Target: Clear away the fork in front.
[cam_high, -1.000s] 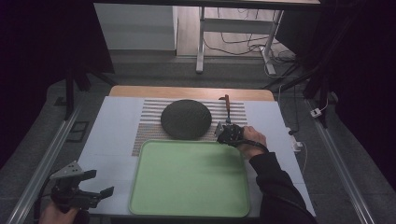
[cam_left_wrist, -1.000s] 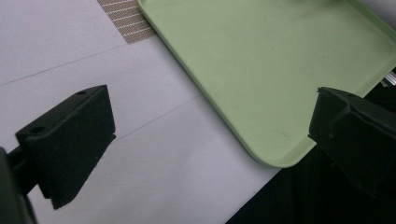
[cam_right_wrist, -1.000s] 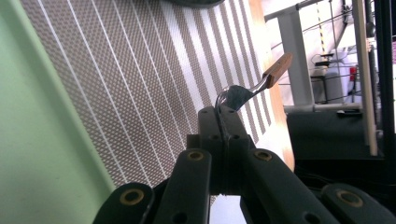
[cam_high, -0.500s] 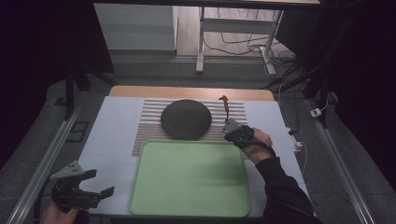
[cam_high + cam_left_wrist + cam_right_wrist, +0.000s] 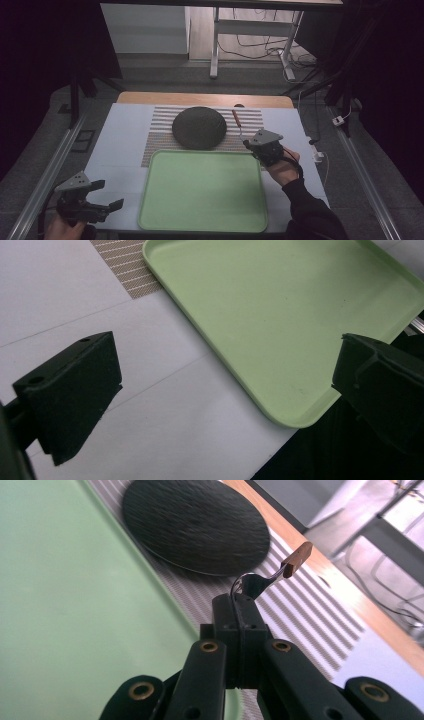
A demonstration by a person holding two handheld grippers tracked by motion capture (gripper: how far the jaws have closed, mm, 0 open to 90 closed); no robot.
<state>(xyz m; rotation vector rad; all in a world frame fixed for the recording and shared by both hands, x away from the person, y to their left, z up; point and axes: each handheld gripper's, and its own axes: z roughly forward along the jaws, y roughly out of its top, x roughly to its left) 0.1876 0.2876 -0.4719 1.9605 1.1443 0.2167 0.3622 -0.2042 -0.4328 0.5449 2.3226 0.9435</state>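
Observation:
My right gripper [image 5: 251, 144] [image 5: 239, 611] is shut on the metal end of a utensil [image 5: 236, 120] [image 5: 287, 565] with a brown wooden handle, which points away over the striped mat [image 5: 159, 136] [image 5: 305, 617]. It hovers at the far right corner of the green tray [image 5: 202, 192] [image 5: 60, 605], right of the round black plate [image 5: 199, 127] [image 5: 195, 525]. Near the table's front left corner my left gripper [image 5: 108, 194] [image 5: 225, 380] stands open with nothing between its jaws, facing the tray [image 5: 280, 315].
The white table sheet [image 5: 122, 145] [image 5: 165, 405] lies bare to the left of the tray. A wooden strip [image 5: 200, 99] runs along the far edge. Metal rails [image 5: 47, 175] flank the table; desk legs and cables [image 5: 287, 70] are beyond it.
My right gripper has drifted to the right and a little nearer with the utensil in it, away from the plate. The left gripper has stayed put.

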